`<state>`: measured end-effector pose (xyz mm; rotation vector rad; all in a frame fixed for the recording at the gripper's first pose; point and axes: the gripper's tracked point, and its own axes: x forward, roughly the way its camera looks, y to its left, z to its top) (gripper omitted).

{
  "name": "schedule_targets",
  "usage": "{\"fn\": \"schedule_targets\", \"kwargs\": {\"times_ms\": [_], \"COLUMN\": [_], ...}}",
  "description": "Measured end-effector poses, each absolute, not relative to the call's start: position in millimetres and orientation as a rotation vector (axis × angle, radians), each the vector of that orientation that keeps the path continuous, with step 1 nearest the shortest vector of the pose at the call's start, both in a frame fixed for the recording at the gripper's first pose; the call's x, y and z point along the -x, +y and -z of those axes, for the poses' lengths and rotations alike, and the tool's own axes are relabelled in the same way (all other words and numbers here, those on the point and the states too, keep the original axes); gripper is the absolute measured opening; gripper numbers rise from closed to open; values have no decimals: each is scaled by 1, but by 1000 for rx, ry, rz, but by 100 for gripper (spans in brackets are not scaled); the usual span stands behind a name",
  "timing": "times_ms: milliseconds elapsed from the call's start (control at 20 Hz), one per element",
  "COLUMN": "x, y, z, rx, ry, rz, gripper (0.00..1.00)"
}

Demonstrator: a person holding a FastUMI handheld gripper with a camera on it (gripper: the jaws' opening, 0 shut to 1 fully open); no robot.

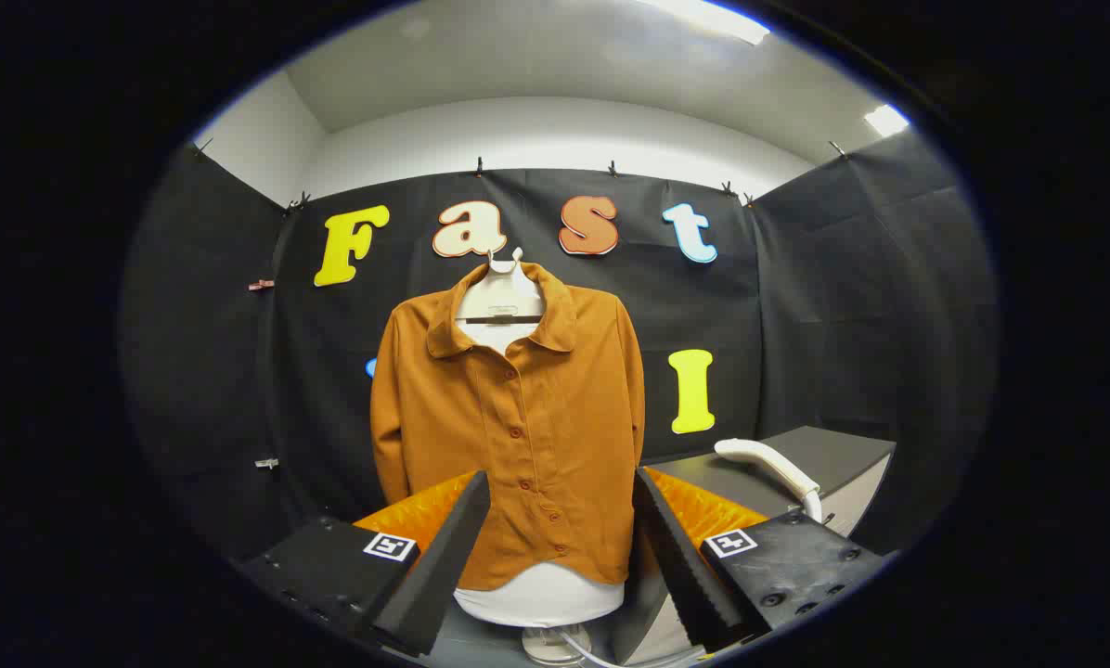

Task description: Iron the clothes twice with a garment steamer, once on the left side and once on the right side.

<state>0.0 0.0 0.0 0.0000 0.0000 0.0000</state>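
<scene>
The gripper [562, 547] faces the booth wall with its fingers [444, 557] spread wide. Nothing sits between them; they grip nothing. Each finger tapers toward its tip, and the inner face of the right finger shows a ridged surface. A square marker [391, 545] sits on the left finger block, and a second marker [730, 541] sits on the right block.

Beyond the fingers, framed in the gap between them, hangs the shirt [518, 417]. It is brown, long-sleeved, collared, and buttoned down the front. It is dressed over a white form [538, 594], whose lower edge shows beneath the hem. The form's upper part shows inside the open collar, with a dark bar across it. A white base [555, 642] stands below the form, with a pale cable running from it toward the right finger. The shirt hangs straight, sleeves down at both sides.

The steamer [767, 462] lies to the right of the shirt, beyond the right finger. It is white, with a curved handle, and rests on a dark-topped box [843, 455]. It is apart from the shirt and well clear of the fingers.

Black cloth [852, 306] covers the wall behind and to both sides. Ceiling lights [703, 17] glow above.
</scene>
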Motion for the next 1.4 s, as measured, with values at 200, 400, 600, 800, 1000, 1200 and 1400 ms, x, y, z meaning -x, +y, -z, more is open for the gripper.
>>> {"fn": "schedule_targets", "kwargs": {"times_ms": [200,400,600,800,1000,1200,1400], "x": [1,3,5,11,16,19,24], "y": [-2,-3,-1,-1,2,4,5], "z": [1,3,3,-4,-5,-2,4], "rx": [11,4,21,30,42,35,33], "ry": [2,12,10,-17,-27,-16,-5], "rz": [15,22,20,35,36,63,99], "gripper": [97,97,97,97,97,97,97]}}
